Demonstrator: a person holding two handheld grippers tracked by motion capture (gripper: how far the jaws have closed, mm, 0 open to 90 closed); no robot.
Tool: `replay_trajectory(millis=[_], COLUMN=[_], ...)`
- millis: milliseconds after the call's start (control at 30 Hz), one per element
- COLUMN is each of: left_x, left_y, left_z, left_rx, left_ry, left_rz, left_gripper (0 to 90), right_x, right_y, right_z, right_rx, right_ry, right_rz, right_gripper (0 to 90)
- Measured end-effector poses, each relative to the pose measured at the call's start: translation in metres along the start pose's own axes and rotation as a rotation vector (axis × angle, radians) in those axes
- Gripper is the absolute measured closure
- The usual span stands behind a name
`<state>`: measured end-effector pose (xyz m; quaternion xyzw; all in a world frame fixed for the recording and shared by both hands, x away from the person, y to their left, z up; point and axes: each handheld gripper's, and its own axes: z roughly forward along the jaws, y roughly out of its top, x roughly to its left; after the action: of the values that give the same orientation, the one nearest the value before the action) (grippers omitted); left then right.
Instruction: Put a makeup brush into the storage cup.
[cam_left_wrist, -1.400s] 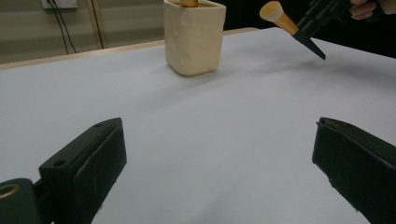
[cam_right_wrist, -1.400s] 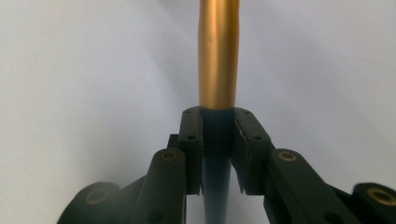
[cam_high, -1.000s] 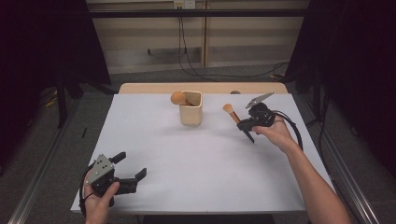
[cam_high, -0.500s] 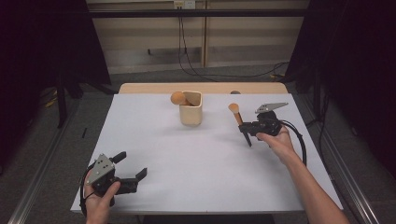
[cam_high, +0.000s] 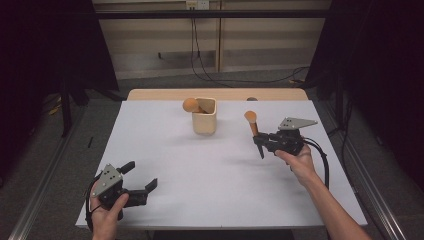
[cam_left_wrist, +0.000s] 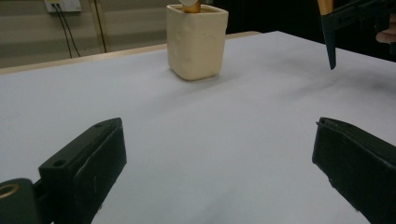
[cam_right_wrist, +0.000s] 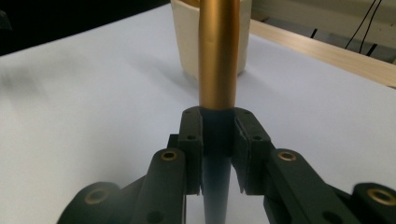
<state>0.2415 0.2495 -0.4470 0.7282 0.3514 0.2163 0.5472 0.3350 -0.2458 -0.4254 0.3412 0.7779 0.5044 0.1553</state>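
The white surface (cam_high: 200, 170) carries a cream square cup (cam_high: 204, 116) near its far edge, with an orange-headed brush (cam_high: 190, 105) leaning inside. To the cup's right, clear of the surface, the right hand-held gripper (cam_high: 261, 141) is clenched on a makeup brush (cam_high: 251, 122), orange head up, dark handle apparently pointing down. The left hand-held gripper (cam_high: 141, 180) rests at the near left corner, released, jaws wide apart.

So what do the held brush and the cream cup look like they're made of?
Brush: the handle has a smooth metallic copper sheen, so metal or coated plastic; its lower part is dark and matte. Cup: cream, matte, slightly dimpled walls, likely ceramic or moulded plastic.
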Motion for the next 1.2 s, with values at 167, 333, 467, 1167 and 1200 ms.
replay_trajectory(millis=[167,333,467,1167,1200], left_x=[-0.005,-0.007,-0.013,-0.048,-0.049], left_y=[0.004,0.01,0.021,0.06,0.061], left_z=[-0.001,0.004,0.01,0.051,0.053], left_rx=[-0.016,-0.018,-0.037,-0.05,-0.045], left_ry=[0.001,0.015,0.012,-0.142,-0.152], left_rz=[-0.001,-0.007,0.005,0.08,0.081], left_gripper=[2.8,2.8,2.8,1.8,2.3], right_x=[0.013,0.023,0.031,0.068,0.069], right_y=[0.002,0.001,0.0,-0.005,-0.005], right_z=[-0.002,-0.005,-0.005,0.006,0.007], right_rx=[-0.02,-0.028,-0.041,-0.066,-0.066], right_ry=[0.045,0.044,0.066,0.186,0.189], right_rz=[-0.03,-0.041,-0.043,-0.07,-0.073], right_gripper=[75.4,75.5,75.4,75.4,75.4])
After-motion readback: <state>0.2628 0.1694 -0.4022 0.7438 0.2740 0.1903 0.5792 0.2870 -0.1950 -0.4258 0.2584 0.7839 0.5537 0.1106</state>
